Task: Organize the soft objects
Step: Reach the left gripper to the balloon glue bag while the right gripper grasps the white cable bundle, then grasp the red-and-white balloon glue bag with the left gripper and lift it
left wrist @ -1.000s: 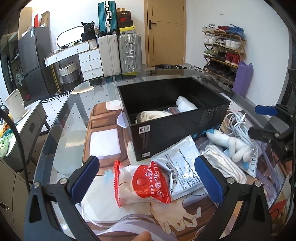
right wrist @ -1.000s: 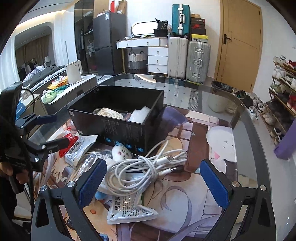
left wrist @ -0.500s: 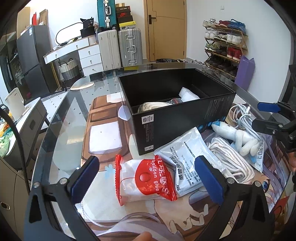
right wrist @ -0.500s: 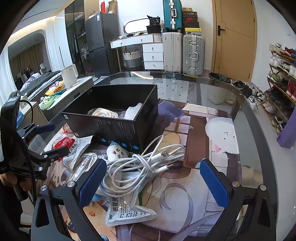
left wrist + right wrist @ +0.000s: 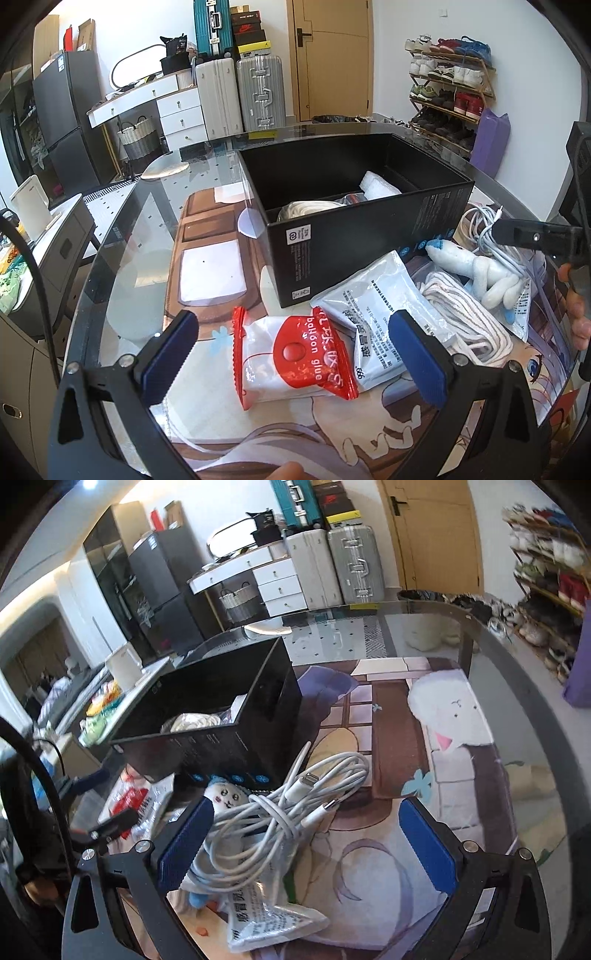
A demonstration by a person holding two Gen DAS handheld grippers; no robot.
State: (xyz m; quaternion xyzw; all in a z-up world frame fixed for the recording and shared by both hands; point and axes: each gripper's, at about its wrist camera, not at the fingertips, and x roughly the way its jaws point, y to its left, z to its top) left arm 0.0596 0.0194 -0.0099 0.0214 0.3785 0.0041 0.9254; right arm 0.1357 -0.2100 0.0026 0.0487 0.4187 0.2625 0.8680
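A black open box (image 5: 369, 236) stands on the glass table, with a rope coil (image 5: 310, 210) and a white roll (image 5: 380, 184) inside. My left gripper (image 5: 291, 354) is open, straddling a red-and-white balloon glue bag (image 5: 295, 354). A silver pouch (image 5: 380, 314), a white rope bundle (image 5: 469, 317) and a white plush toy (image 5: 480, 273) lie to its right. My right gripper (image 5: 303, 845) is open over a tangle of white cables (image 5: 280, 812), beside the plush toy (image 5: 225, 794) and the box (image 5: 221, 734). A printed pouch (image 5: 273, 919) lies under the cables.
The table carries a printed cartoon mat (image 5: 424, 746) under glass. The right gripper's body (image 5: 546, 236) shows at the right edge of the left wrist view. Suitcases (image 5: 240, 96), a dresser and a shoe rack (image 5: 450, 88) stand behind the table.
The left gripper has lowered and moved forward over the glue bag. The right gripper has dropped, tilted and closed in on the cable tangle. Both stay open.
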